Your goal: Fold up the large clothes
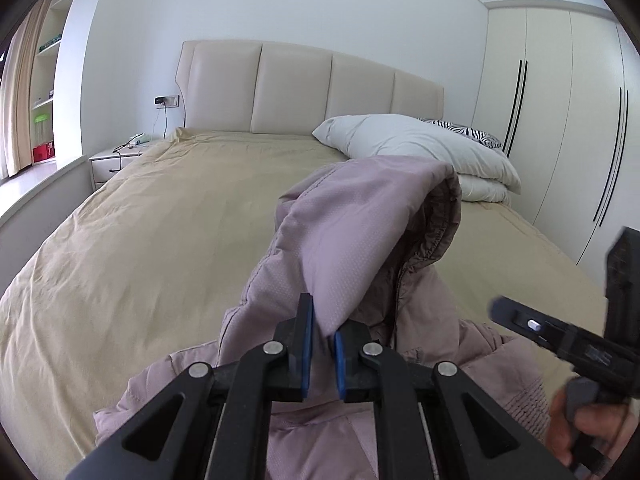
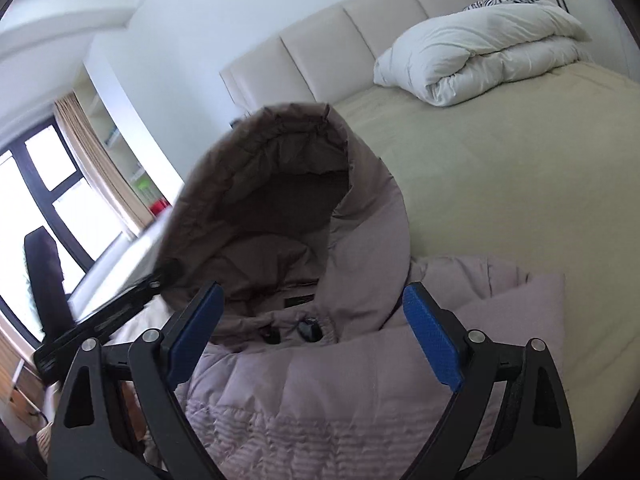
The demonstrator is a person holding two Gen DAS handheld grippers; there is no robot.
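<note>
My left claw (image 1: pixel 321 338) is almost closed, w/ its blue pads (image 1: pixel 307 344) pinching a bit of the hood (image 1: pixel 352 232) of the pink puffy coat (image 2: pixel 320 392). It points forward & a bit up, so the hood stands tall over the bed (image 1: pixel 152 240). The rest of the coat lies on the bed sheet, near the foot end, right under both claws.

My right claw (image 2: pixel 312 332) is wide open & holds nothing. Its two blue pads sit one on each side of the coat's collar, not touching it as far as I can see. It looks down into the open hood, dark brown inside.

In the left view I see the right claw's black body at the right edge, w/ a hand (image 1: pixel 580 428) around its grip.

Far back by the headboard (image 1: pixel 296 88) there's a folded white blanket (image 2: pixel 480 48) & a zebra pillow (image 1: pixel 464 130). Closet doors (image 1: pixel 560 120) on the right.
</note>
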